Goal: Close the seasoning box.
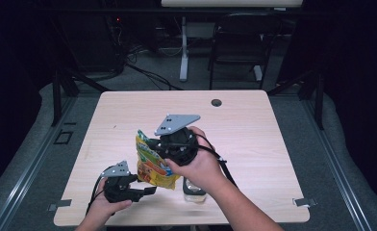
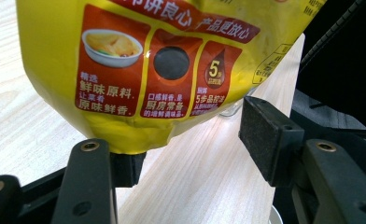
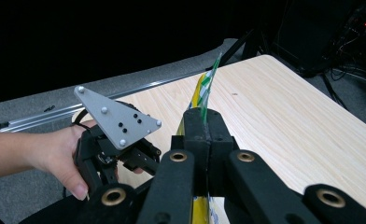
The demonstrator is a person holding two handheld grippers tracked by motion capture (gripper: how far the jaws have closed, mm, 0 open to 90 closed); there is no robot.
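Right gripper (image 3: 203, 140) clamped on yellow pouch (image 1: 150, 163) top edge — left gripper (image 2: 190, 144) jaws apart under pouch bottom.

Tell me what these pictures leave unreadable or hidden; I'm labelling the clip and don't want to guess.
- Clear container, high view: mostly behind the right hand and forearm; contents and lid can't be told.
- Yellow bag, left gripper view: its top is cut off by the frame edge; small print is too blurred to read.
- Yellow bag, right gripper view: seen edge-on between the closed jaws of the right gripper; its face is hidden.
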